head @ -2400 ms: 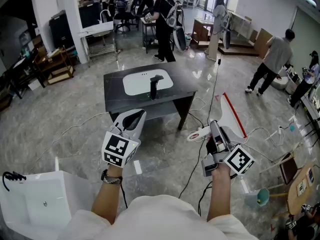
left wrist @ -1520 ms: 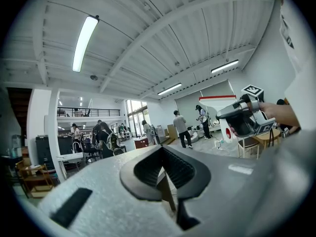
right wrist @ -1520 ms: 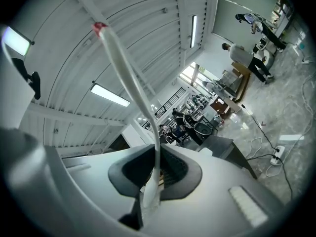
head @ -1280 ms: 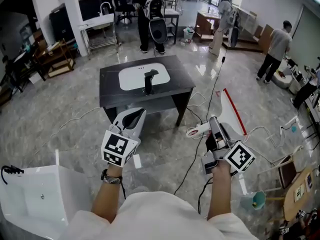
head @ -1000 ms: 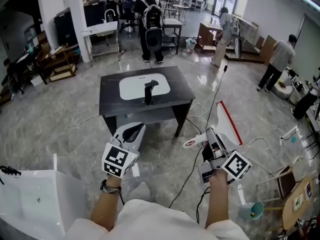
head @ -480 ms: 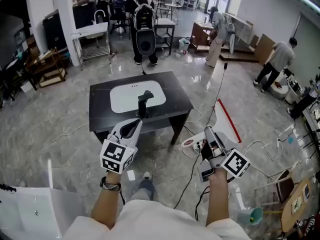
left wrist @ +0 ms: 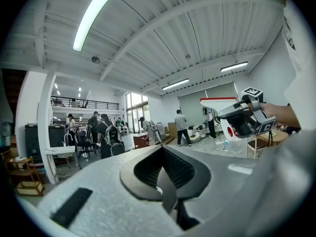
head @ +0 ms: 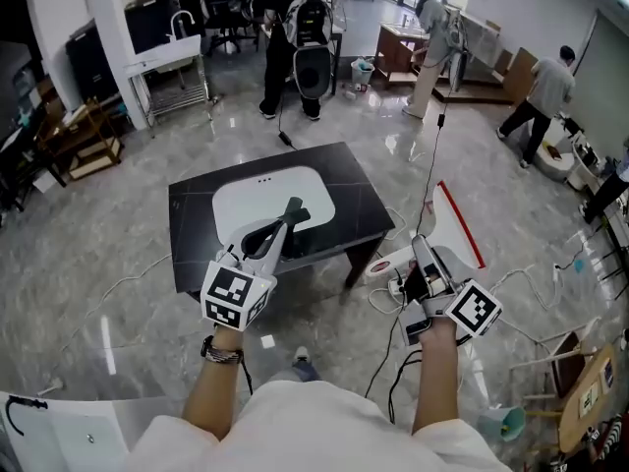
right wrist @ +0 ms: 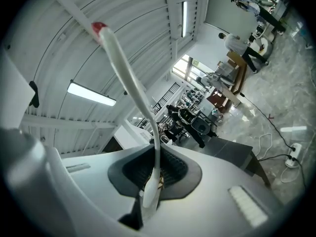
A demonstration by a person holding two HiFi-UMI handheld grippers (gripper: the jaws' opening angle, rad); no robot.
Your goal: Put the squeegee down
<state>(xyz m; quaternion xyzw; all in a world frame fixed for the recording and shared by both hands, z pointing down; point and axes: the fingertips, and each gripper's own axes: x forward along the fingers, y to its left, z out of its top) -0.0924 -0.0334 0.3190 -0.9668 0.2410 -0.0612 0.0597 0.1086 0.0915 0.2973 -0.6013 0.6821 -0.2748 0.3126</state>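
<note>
White squeegee (head: 450,230) seems light, stiff; right gripper (head: 419,255) clamps its handle beside sink table (head: 192,216), left gripper (head: 281,234) closed, empty

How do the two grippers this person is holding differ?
The right gripper is clamped on a white squeegee with a red edge; the left gripper is shut on nothing. In the head view the left gripper overlaps the black sink table; the right gripper shows over floor beside it. Both carry a marker cube.

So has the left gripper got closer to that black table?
Yes. The left gripper has moved toward the table: earlier its tip showed at the table's front edge, now it overlaps the sink in the tabletop.
</note>
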